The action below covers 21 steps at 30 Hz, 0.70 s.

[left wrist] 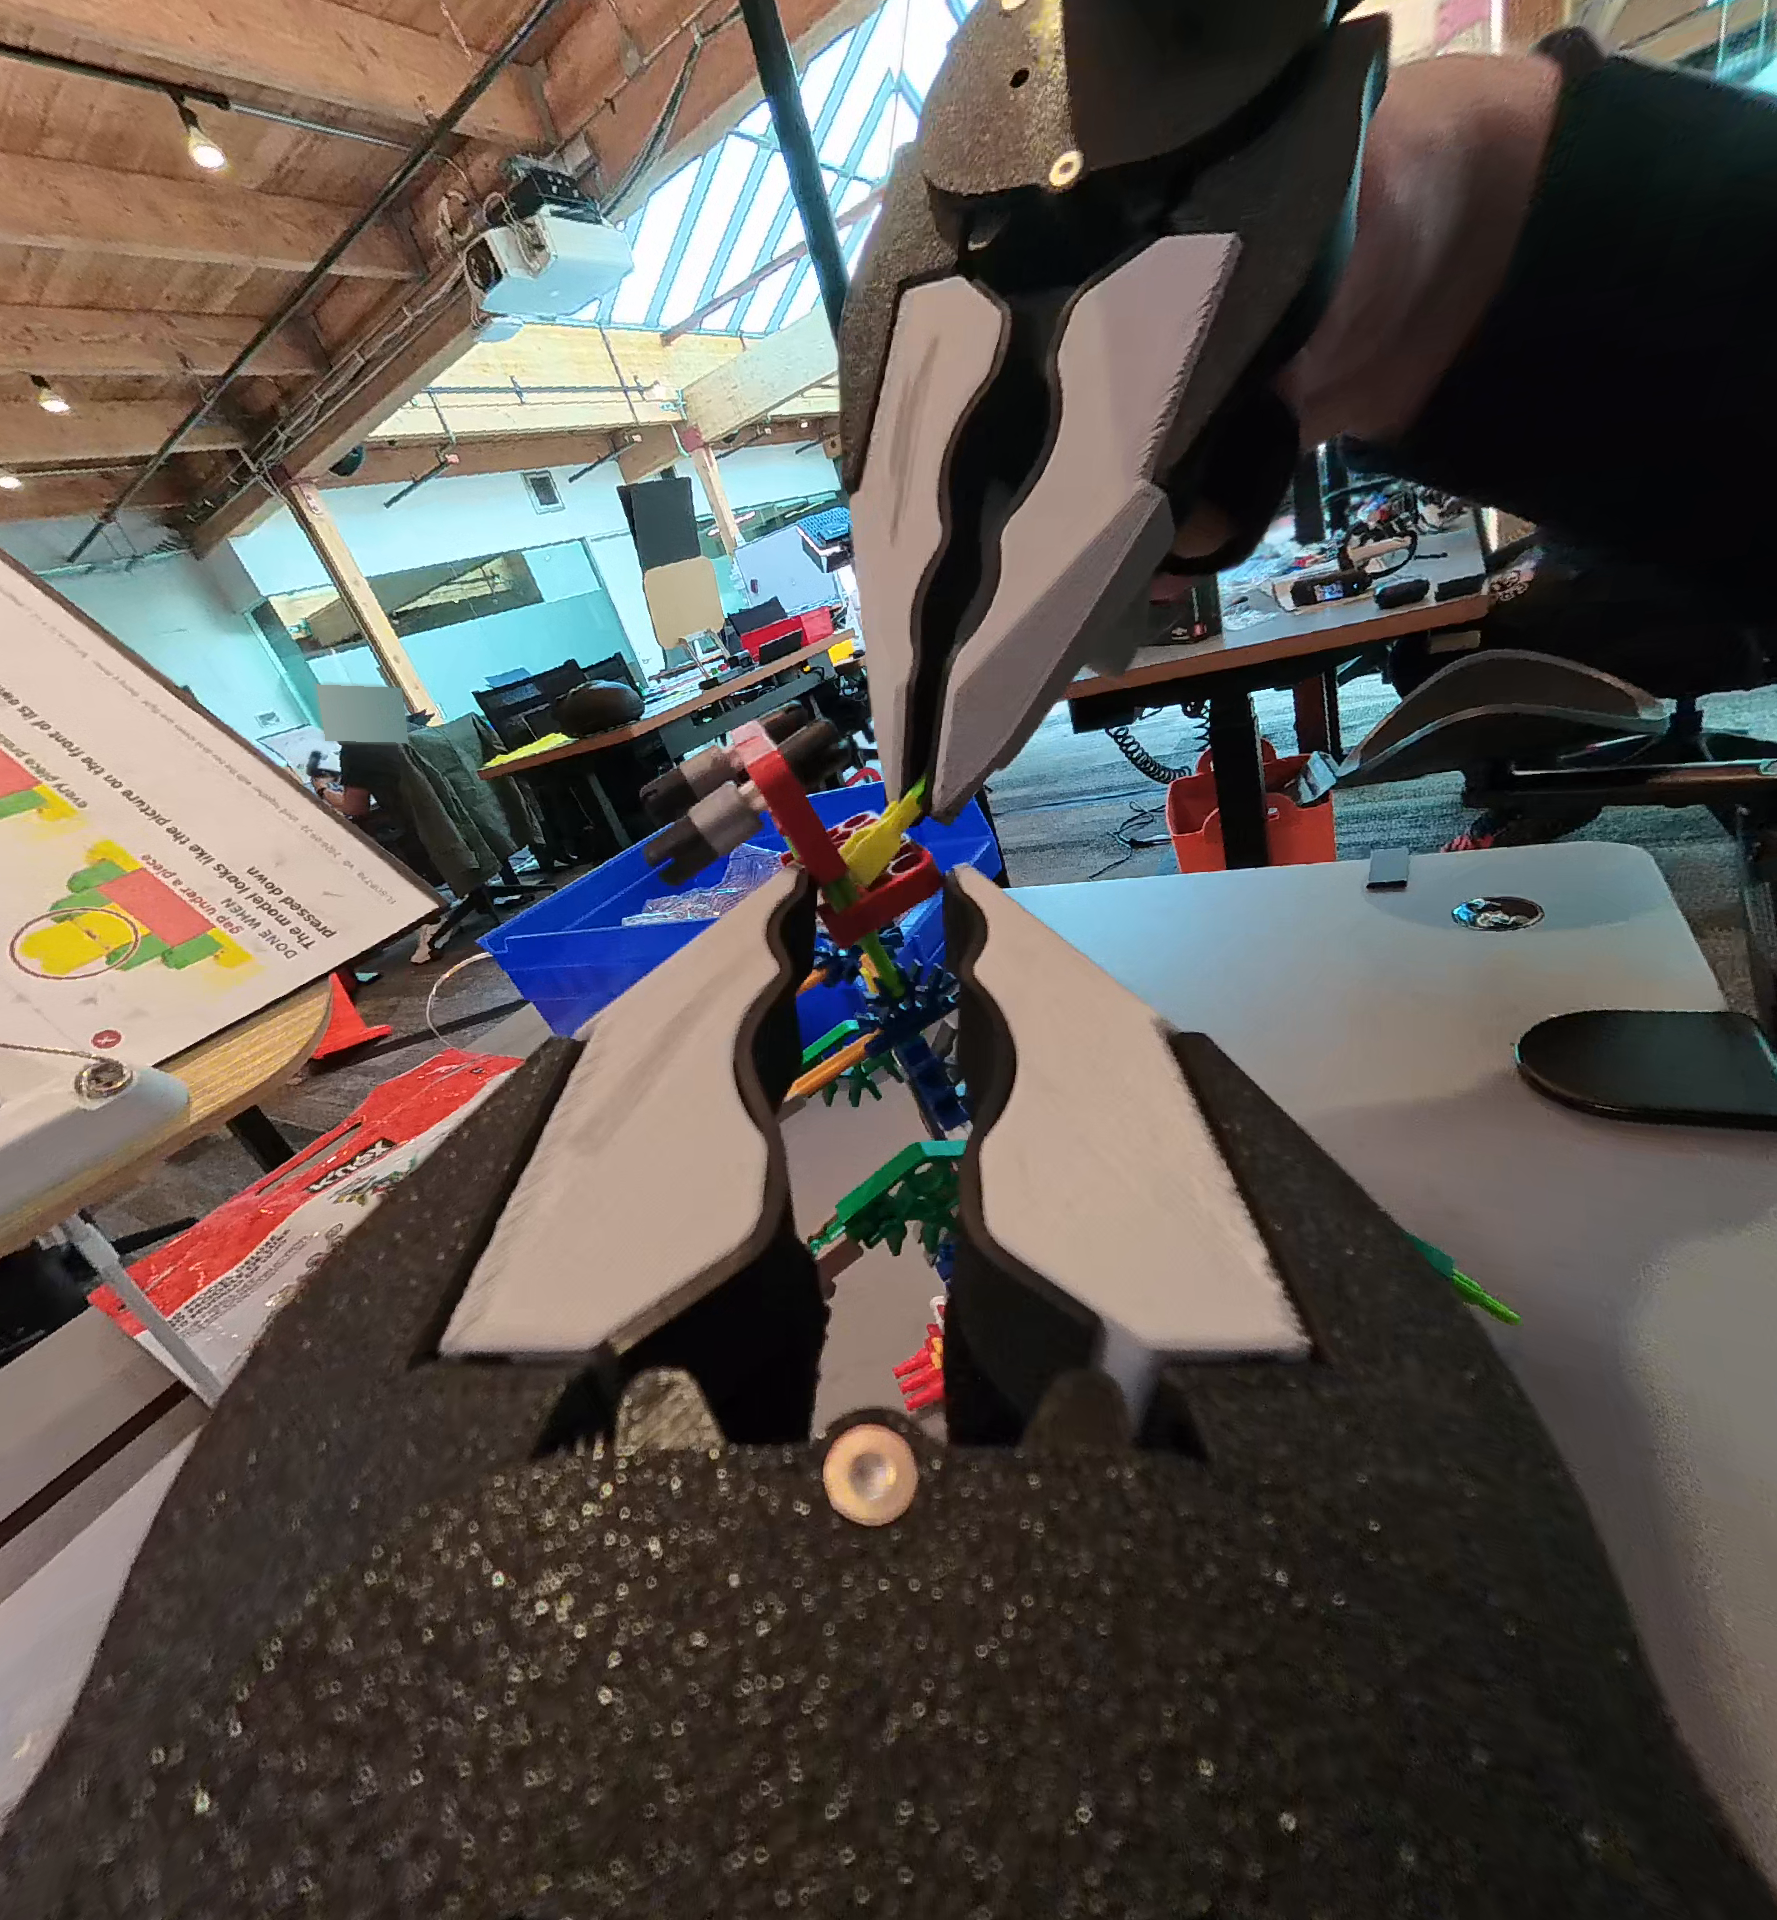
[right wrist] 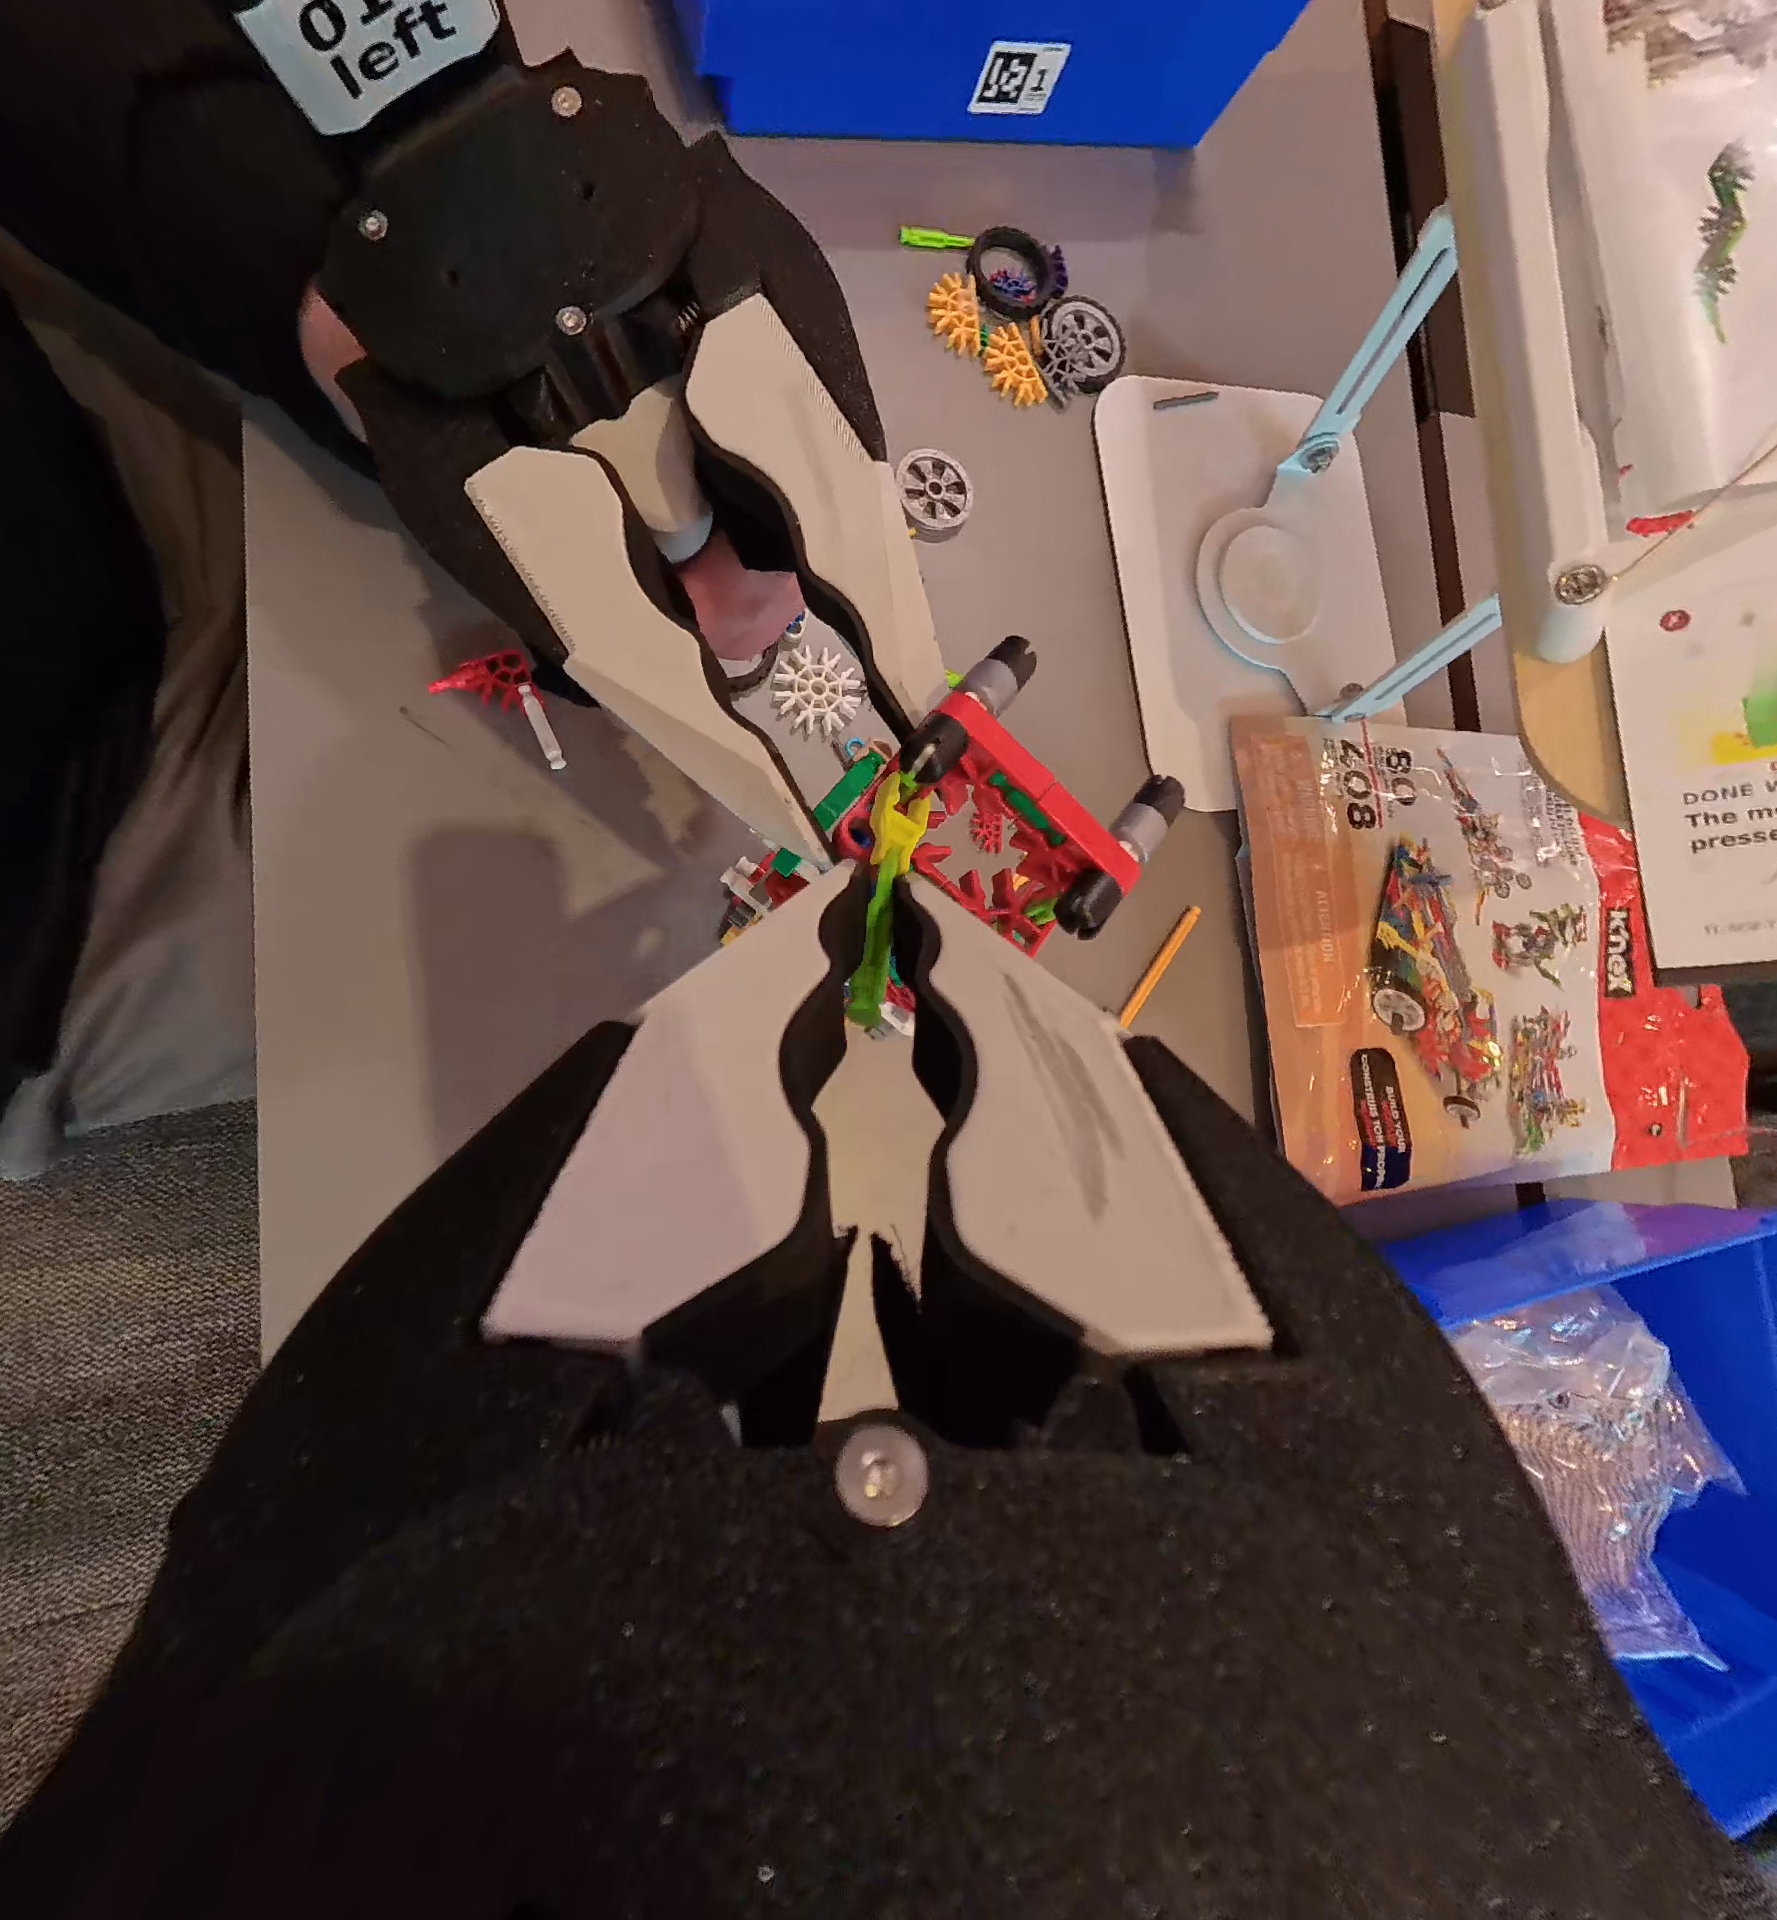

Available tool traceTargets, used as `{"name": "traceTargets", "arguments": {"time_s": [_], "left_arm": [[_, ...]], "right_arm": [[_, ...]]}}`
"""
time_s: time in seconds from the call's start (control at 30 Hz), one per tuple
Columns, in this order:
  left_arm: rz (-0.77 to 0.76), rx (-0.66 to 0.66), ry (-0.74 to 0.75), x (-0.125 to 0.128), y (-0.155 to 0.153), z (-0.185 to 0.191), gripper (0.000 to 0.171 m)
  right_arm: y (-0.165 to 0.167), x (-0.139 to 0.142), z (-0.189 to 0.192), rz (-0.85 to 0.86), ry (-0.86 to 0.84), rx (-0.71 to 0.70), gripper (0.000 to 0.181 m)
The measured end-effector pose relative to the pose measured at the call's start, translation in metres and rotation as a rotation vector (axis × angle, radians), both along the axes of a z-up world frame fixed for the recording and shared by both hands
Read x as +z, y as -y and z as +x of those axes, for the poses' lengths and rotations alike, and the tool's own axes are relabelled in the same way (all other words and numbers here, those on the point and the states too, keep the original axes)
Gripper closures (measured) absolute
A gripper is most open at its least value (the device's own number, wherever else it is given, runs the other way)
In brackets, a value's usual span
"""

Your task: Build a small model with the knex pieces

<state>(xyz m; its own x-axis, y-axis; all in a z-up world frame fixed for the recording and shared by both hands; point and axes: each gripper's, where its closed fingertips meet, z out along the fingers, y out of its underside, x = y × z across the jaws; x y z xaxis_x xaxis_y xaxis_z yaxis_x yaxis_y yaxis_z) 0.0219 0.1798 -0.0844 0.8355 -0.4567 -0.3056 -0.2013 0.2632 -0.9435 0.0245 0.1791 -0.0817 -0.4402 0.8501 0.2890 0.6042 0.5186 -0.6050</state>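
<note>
- My left gripper (left wrist: 873, 883) clamps the model (right wrist: 1009, 821) by its red frame; it hangs above the table (right wrist: 344, 831)
- My right gripper (right wrist: 868, 894) pinches the yellow-green piece (right wrist: 889, 852) at the frame
- A skewed push could slip the piece or twist the model loose

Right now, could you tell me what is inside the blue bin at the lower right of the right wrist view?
The blue bin holds crumpled clear plastic bags. Anything beneath them is covered.

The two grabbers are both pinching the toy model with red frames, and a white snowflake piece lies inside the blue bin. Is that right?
Not quite. The right wrist view shows the white snowflake-shaped plastic piece lying on the grey table, not in the blue plastic bin. Both grabbers do meet at the model.
</note>
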Motion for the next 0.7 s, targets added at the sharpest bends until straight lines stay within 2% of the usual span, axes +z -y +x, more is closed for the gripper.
{"name": "traceTargets", "arguments": {"time_s": [0.23,0.47,0.7], "left_arm": [[0.002,0.017,0.004,-0.0016,-0.0018,-0.0024,0.151],[-0.007,0.036,0.027,-0.0015,-0.0034,-0.0039,0.149],[-0.024,0.070,0.038,-0.0021,-0.0049,-0.0035,0.139]], "right_arm": [[0.0006,-0.0037,-0.0033,0.004,-0.016,-0.007,0.180],[0.0054,-0.0050,-0.0066,0.016,-0.069,-0.140,0.180],[0.0066,-0.0063,-0.0100,0.052,-0.165,-0.257,0.180]]}}
